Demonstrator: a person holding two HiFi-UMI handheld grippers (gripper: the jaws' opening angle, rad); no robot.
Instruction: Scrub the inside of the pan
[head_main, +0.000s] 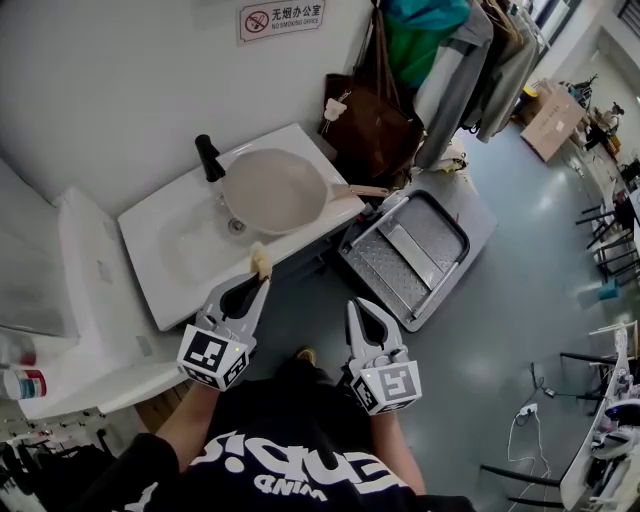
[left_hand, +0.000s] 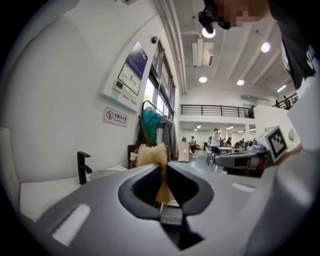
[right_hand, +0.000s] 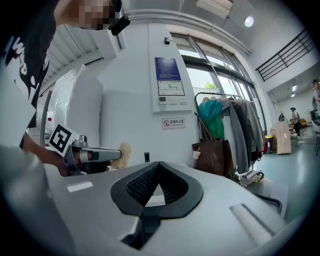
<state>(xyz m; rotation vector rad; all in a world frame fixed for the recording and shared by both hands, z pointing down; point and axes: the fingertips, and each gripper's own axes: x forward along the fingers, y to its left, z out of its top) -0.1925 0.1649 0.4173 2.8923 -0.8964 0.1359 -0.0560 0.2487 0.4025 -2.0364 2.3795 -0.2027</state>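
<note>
beige sponge (left_hand: 151, 155) pinched in left gripper (head_main: 256, 282) (mostly hidden between jaws); right gripper (right_hand: 159, 165) closed.

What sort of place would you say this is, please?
Probably a wash corner in an office hall: a white sink with a pan, a no-smoking office sign, and hanging coats.

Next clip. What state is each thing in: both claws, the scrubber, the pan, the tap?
left claw: shut on the scrubber, near the sink's front edge.
scrubber: pinched between the jaws, its end sticking out past the tips.
right claw: shut, empty.
pan: in the sink, open side up, handle over the right rim, untouched.
tap: no water seen running.
</note>
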